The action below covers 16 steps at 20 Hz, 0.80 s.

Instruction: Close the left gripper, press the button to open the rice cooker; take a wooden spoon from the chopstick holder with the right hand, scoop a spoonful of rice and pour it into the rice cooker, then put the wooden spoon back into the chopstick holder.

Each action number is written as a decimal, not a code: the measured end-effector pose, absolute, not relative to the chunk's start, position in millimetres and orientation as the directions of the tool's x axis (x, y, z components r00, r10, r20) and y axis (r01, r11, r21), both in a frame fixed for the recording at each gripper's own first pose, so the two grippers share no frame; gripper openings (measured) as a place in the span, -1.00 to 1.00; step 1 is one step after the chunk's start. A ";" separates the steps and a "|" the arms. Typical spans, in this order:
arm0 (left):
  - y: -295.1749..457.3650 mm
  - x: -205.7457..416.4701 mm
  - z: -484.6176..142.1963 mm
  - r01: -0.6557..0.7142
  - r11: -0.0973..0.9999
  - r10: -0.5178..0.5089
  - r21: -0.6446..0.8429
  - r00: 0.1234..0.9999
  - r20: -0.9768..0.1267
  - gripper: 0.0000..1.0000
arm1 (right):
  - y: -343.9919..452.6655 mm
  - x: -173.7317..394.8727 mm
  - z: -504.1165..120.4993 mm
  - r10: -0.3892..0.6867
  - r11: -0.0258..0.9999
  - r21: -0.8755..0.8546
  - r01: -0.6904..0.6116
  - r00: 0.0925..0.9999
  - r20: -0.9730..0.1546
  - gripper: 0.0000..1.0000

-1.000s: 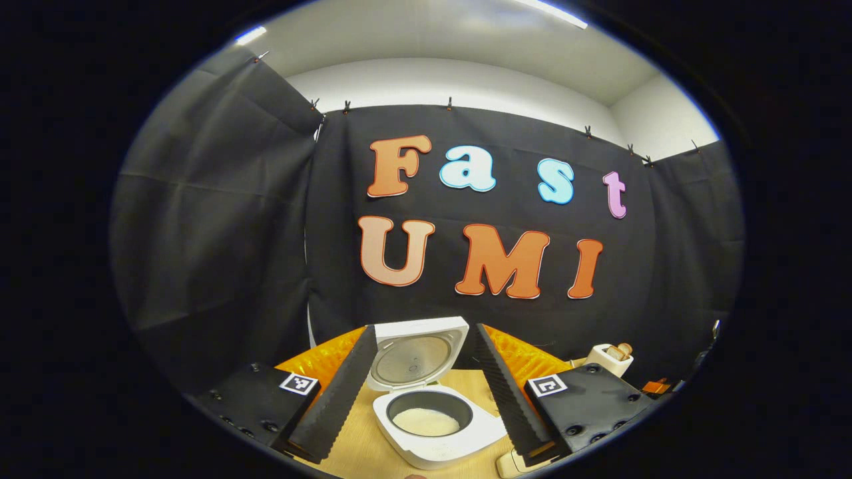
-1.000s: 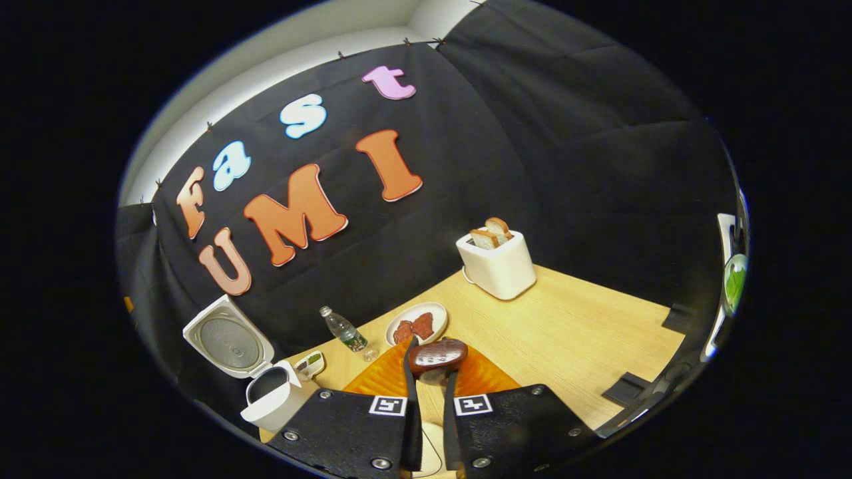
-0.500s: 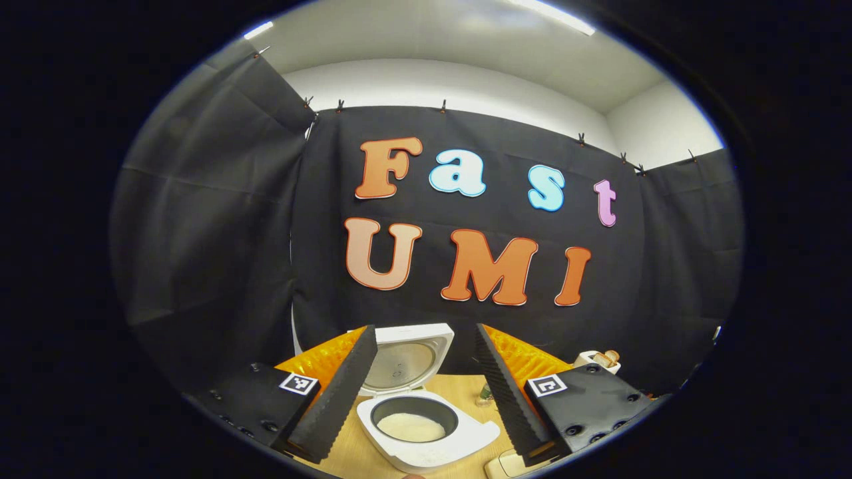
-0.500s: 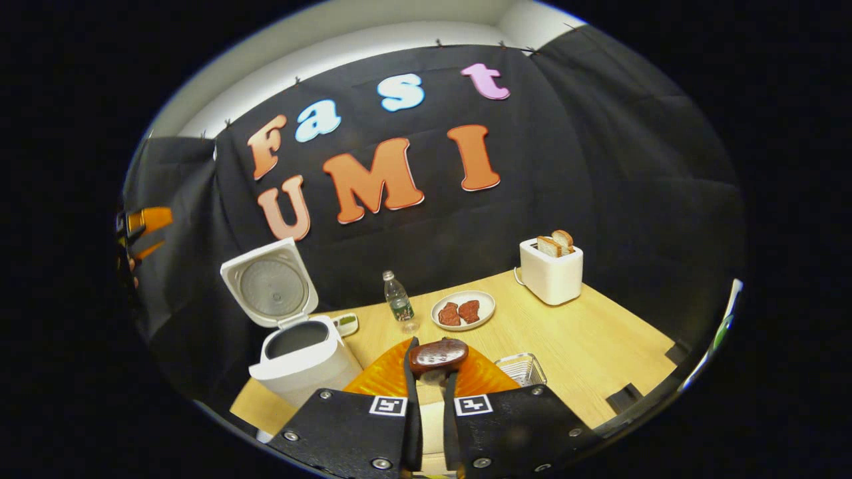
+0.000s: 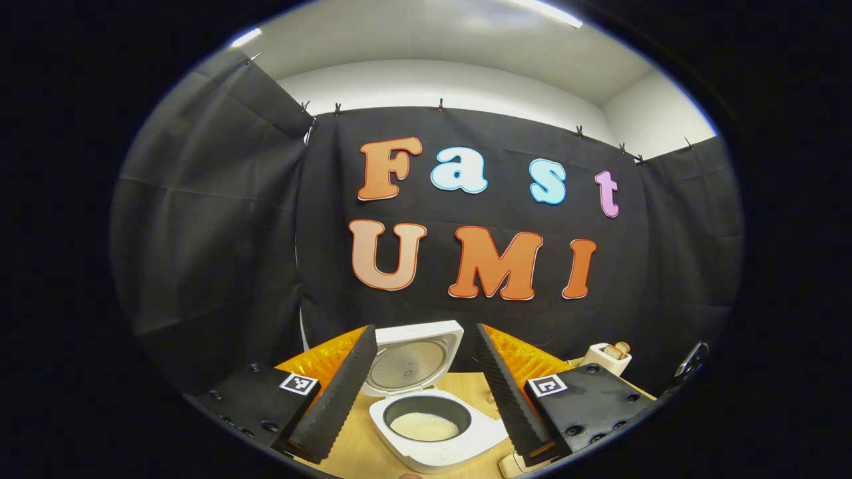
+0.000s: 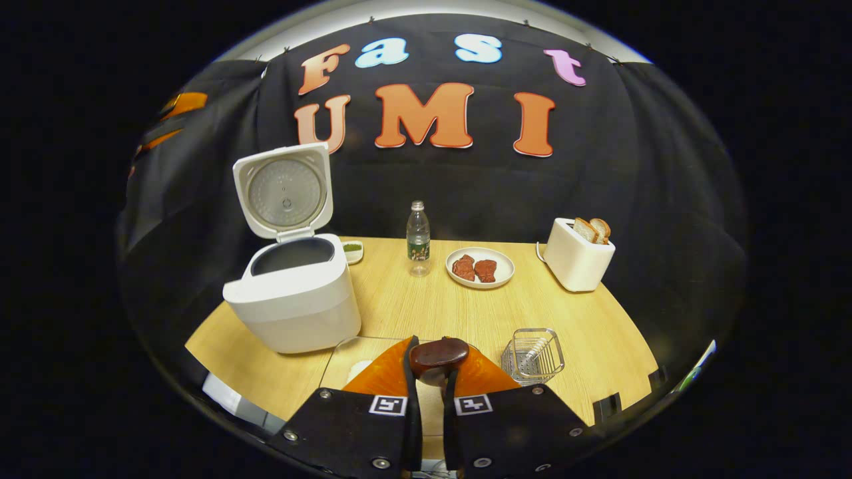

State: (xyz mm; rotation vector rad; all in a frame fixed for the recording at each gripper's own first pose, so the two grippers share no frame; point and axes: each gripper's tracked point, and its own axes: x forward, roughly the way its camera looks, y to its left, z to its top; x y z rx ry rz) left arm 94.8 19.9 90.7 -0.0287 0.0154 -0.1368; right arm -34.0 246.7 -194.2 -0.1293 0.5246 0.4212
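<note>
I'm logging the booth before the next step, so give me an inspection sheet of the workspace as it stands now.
Surface: light wooden table; a clear tray near the front edge.
Job's things: rice cooker lid up, rice in its pot; wooden spoon bowl at the right tongs' tips; wire chopstick holder at front right.
Clutter: water bottle, plate of red pieces, toaster with bread, small dish.
Grippers: left tongs open above the cooker; right tongs closed on the spoon.
Cables: thin one behind the toaster.
Surroundings: black cloth walls, white ceiling.
</note>
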 end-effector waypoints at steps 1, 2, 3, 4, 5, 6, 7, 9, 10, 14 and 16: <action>21.4 94.8 88.5 0.132 0.991 -0.132 -0.028 0.991 -0.019 1.00 | 250.0 -34.9 -201.2 0.351 0.901 -0.035 -0.431 0.777 -0.523 -0.76; 24.1 95.2 87.1 0.127 0.992 -0.128 -0.024 0.992 -0.023 0.97 | 251.3 -34.9 -206.3 0.344 0.899 -0.052 -0.435 0.774 -0.531 -0.76; 24.7 95.8 86.6 0.126 0.992 -0.126 -0.018 0.992 -0.027 0.90 | 252.4 -35.7 -215.8 0.334 0.899 -0.060 -0.434 0.767 -0.548 -0.76; 24.6 95.1 85.3 0.125 0.992 -0.126 -0.009 0.992 -0.034 0.98 | 250.3 -37.1 -226.4 0.320 0.900 -0.066 -0.432 0.755 -0.573 -0.76; 25.7 94.4 85.8 0.126 0.992 -0.126 0.002 0.991 -0.034 0.98 | 250.3 -41.6 -237.5 0.314 0.898 -0.066 -0.435 0.738 -0.598 -0.76; 28.6 92.4 87.4 0.121 0.993 -0.121 0.012 0.992 -0.030 0.90 | 252.0 -42.8 -239.5 0.314 0.899 -0.065 -0.434 0.740 -0.595 -0.75; 31.3 91.9 88.0 0.115 0.993 -0.115 0.018 0.993 -0.027 0.97 | 252.7 -42.2 -242.0 0.310 0.904 -0.057 -0.424 0.743 -0.594 -0.76; 35.0 90.8 84.1 0.107 0.994 -0.107 0.008 0.994 -0.034 0.92 | 259.4 -43.3 -249.0 0.306 0.923 0.003 -0.385 0.728 -0.613 -0.75; 35.8 90.0 81.9 0.105 0.994 -0.105 -0.002 0.994 -0.037 0.90 | 267.1 -46.3 -246.9 0.328 0.927 0.063 -0.369 0.721 -0.611 -0.76; 36.3 86.7 83.9 0.108 0.994 -0.107 0.007 0.994 -0.036 0.98 | 283.6 -55.8 -244.6 0.387 0.921 0.196 -0.338 0.719 -0.578 -0.76; 34.0 86.3 86.9 0.114 0.993 -0.114 0.008 0.993 -0.029 0.90 | 290.2 -58.2 -246.4 0.447 0.891 0.349 -0.291 0.697 -0.561 -0.77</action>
